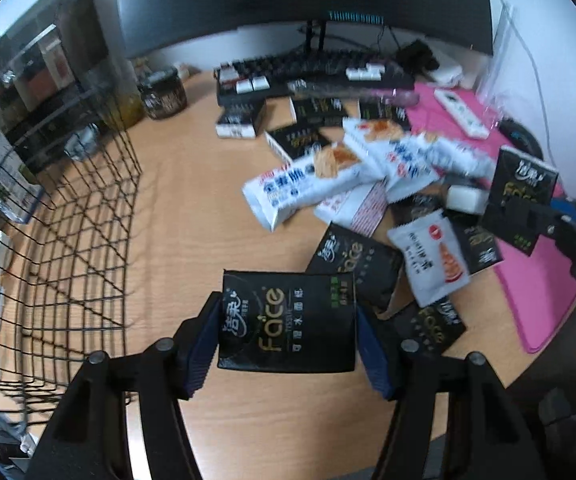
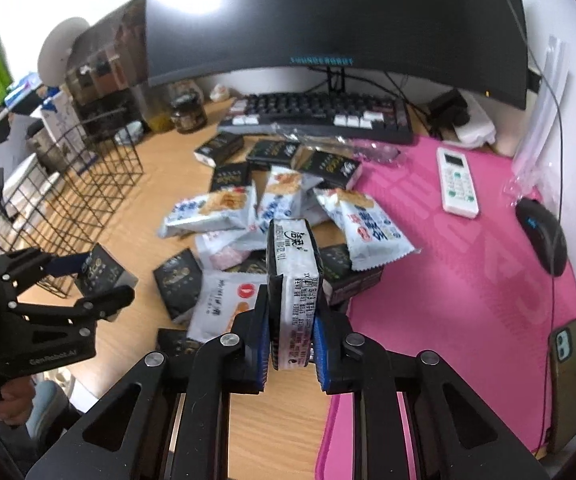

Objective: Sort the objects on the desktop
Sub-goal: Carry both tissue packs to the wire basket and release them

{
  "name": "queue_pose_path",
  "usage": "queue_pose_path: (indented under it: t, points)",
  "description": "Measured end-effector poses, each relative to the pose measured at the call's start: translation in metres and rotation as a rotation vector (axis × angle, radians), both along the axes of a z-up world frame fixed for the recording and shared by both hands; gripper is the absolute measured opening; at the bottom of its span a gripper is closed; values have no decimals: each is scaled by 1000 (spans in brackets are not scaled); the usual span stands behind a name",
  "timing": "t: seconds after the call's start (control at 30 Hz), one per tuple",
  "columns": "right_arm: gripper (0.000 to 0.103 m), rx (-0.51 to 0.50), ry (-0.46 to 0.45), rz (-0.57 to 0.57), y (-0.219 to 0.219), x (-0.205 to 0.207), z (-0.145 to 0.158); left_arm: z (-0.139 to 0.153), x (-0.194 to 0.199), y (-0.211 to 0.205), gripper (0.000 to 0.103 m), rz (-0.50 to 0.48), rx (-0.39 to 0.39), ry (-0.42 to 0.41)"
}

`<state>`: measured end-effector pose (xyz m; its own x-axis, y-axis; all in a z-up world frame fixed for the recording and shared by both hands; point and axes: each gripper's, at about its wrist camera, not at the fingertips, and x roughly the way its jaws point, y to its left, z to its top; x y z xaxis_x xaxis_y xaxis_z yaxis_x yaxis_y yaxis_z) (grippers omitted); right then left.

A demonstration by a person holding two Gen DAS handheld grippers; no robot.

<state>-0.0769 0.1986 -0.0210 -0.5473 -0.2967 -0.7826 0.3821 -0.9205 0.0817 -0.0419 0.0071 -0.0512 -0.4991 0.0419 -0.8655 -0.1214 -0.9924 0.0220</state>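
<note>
My left gripper is shut on a black "Face" tissue pack and holds it above the wooden desk, right of the black wire basket. It also shows in the right wrist view. My right gripper is shut on another black tissue pack, held on edge above the pile; it shows in the left wrist view. A pile of white snack packets and black tissue packs lies mid-desk.
A keyboard and monitor stand at the back. A pink mat carries a white remote, a mouse and a phone. A jar and shelves stand back left.
</note>
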Motion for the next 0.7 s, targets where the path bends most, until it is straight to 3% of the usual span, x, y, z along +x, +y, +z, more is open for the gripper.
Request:
queue_pose_path:
  t: [0.17, 0.27, 0.37, 0.57, 0.7]
  points:
    - [19, -37, 59, 113, -35, 12, 36, 54, 17, -26, 68, 31, 37, 100]
    - [19, -74, 97, 239, -78, 20, 62, 89, 30, -59, 68, 99, 56, 167]
    - [19, -115, 121, 363, -125, 28, 81, 112, 41, -100, 68, 210, 10, 217]
    - [19, -124, 84, 565, -231, 41, 76, 100, 51, -178, 68, 374, -20, 180]
    - [19, -81, 34, 590, -264, 43, 54, 78, 48, -202, 68, 401, -19, 135]
